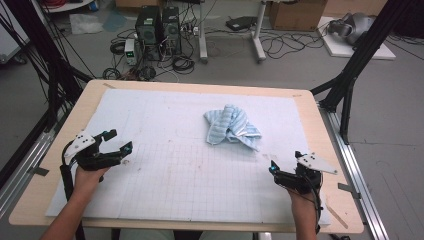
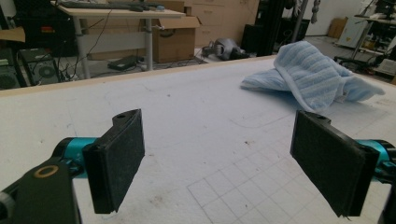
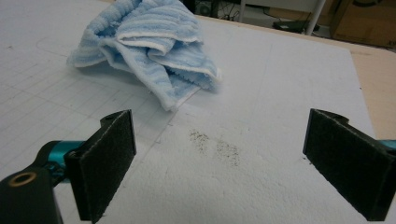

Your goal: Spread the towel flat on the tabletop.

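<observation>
Left gripper [image 1: 119,140] sits near the left edge of the white gridded mat [image 1: 165,175], held low over it, forearm coming in from the bottom left and angled up toward the middle of the table [image 1: 60,150]. Jaws spread wide, nothing between them — in the left gripper view bare mat shows between the two black pads [image 2: 119,158].

Right gripper [image 1: 285,162] mirrors it near the mat's right edge, forearm rising almost straight from the bottom edge, jaws pointing inward and away from the person. Also wide apart and empty; a patch of dark specks [image 3: 215,145] lies on the mat between its pads [image 3: 109,154].

Crumpled blue-and-white striped towel [image 1: 231,126] lies in a heap on the mat, right of centre toward the far side. Well apart from the left gripper, nearer the right one — touched by neither.
</observation>
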